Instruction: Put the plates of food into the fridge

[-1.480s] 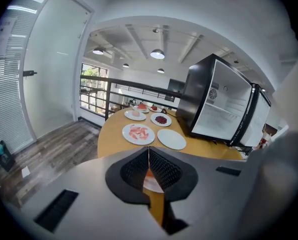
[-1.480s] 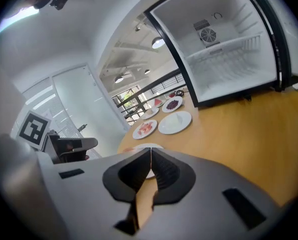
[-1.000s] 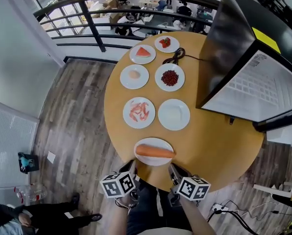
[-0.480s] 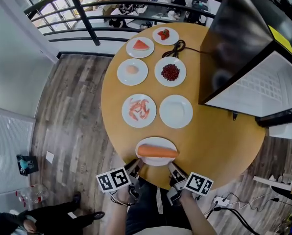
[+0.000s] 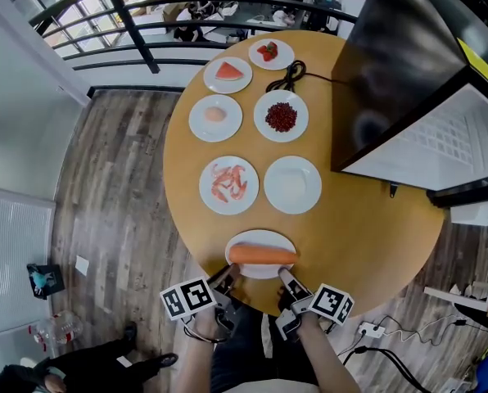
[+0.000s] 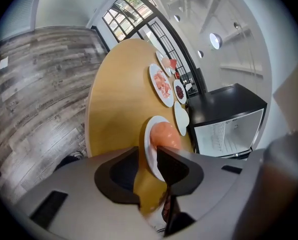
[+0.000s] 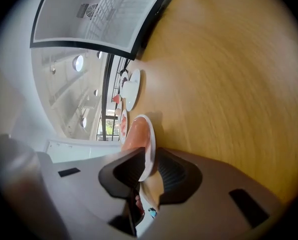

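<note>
The nearest white plate [image 5: 260, 242] carries a long orange piece of food [image 5: 262, 255] and sits at the table's near edge. My left gripper [image 5: 226, 273] is at the plate's left near rim, with the rim [image 6: 148, 143] between its open jaws and a gap still showing. My right gripper [image 5: 286, 276] is at the right near rim. Its jaws are opening, and the plate rim [image 7: 150, 134] stands between them without being pinched. The black fridge [image 5: 391, 64] stands on the table's right side with its door [image 5: 445, 150] open.
Several more plates lie further out: shrimp [image 5: 229, 184], a pale portion [image 5: 292, 184], red berries [image 5: 281, 115], a pale lump [image 5: 215, 118], watermelon [image 5: 228, 74] and strawberries [image 5: 270, 53]. A black cable [image 5: 290, 75] lies coiled near the fridge. A railing [image 5: 129, 15] runs behind the round wooden table [image 5: 367, 244].
Both grippers have crept forward over the table edge, up to the sides of the near plate. The plate has not moved.
</note>
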The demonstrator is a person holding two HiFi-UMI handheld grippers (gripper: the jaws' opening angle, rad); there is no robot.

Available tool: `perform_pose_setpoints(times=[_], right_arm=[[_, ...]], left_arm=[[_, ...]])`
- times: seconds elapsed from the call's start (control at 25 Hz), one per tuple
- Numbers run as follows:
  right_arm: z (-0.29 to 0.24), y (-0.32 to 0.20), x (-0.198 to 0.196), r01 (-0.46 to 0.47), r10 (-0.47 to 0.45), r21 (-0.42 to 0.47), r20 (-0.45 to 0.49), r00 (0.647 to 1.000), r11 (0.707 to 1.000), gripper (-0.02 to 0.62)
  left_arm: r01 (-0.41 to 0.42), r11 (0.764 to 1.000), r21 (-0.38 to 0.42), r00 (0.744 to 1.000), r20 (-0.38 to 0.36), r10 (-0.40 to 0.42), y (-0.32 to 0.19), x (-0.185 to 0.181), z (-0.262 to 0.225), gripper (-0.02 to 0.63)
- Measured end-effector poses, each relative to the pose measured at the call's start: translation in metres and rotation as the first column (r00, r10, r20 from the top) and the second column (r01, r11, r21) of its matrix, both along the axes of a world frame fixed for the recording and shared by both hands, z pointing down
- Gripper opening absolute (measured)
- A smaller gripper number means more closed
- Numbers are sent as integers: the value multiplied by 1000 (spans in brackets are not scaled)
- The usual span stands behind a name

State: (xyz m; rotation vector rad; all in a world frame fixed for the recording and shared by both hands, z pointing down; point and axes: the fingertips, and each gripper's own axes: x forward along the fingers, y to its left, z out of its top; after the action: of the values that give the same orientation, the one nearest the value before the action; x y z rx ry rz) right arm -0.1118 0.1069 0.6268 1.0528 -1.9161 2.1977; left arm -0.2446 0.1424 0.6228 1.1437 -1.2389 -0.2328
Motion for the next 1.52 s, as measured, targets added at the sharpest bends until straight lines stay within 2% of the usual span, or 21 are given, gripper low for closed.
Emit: perform_pose_setpoints(times=[0.2, 0.28, 0.36, 0.56, 0.92, 1.16, 1.52], right_arm=[[2, -1, -4, -17, 17, -14, -13, 1000, 1000, 76], [4, -1, -4, -27, 26, -22, -26, 999, 999, 44], [4, -1, -3, -47, 47, -40, -11, 999, 998, 40], [3, -2, -3, -78, 79, -53, 15, 997, 996, 32], [1, -1, -4, -100, 102, -57, 34, 994, 993, 28], [-1, -5, 1, -114, 116, -43, 43, 992, 993, 27], [-7, -7, 20, -155, 156, -23, 53, 986, 988, 26]], left_arm=[[-11, 1000, -3, 999, -33, 11, -2, 4, 2, 103], [-19, 1000, -16, 999, -44, 19, -3, 8, 4, 96], [-4, 1000, -28, 998, -63, 2, -4, 11, 6, 55], [56, 998, -20, 992, -115, -58, -6, 9, 6, 40], [65, 998, -21, 988, -141, -67, -9, 8, 3, 31], [46, 999, -1, 990, -135, -46, -13, 13, 1, 31], [-27, 999, 39, 993, -115, 31, -22, 31, -6, 31]])
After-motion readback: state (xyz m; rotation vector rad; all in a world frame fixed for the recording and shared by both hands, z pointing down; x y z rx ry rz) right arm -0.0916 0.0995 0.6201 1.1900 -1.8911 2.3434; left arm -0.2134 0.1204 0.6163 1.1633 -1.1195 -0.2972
